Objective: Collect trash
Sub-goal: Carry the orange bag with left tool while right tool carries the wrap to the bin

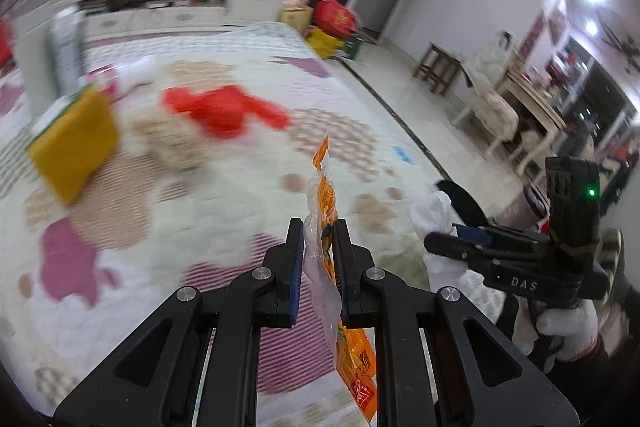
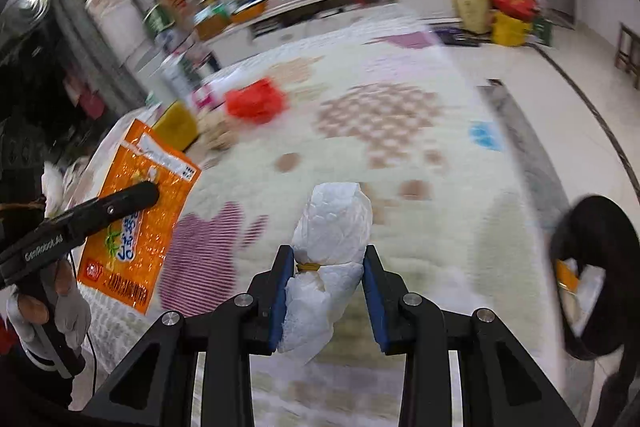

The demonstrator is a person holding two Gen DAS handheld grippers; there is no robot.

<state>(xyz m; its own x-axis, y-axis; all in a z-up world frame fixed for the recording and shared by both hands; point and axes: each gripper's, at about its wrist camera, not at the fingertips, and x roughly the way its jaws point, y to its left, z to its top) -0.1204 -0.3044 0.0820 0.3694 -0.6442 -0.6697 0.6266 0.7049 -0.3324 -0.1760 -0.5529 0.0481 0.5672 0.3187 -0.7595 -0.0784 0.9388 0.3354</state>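
My left gripper [image 1: 318, 227] is shut on an orange snack wrapper [image 1: 325, 187], seen edge-on and standing up between the pads. In the right wrist view that same orange wrapper [image 2: 136, 227] hangs flat at the left, pinched by the left gripper's fingers [image 2: 140, 195]. My right gripper [image 2: 326, 255] is shut on a white plastic bundle [image 2: 332, 223] tied with a yellow band. From the left wrist view the white bundle [image 1: 434, 211] shows at the right, with a gloved hand [image 1: 568, 327] holding that tool. A black bin [image 2: 592, 267] with orange litter inside stands at the right edge.
Below both grippers lies a patterned white rug [image 1: 224, 211]. On it, farther off, are a red plastic bag [image 1: 228, 111], a yellow box [image 1: 76, 143], a beige lump [image 1: 176, 143] and a blue scrap [image 2: 486, 135]. A stool [image 1: 438, 67] and a table with chairs stand on the tiled floor at right.
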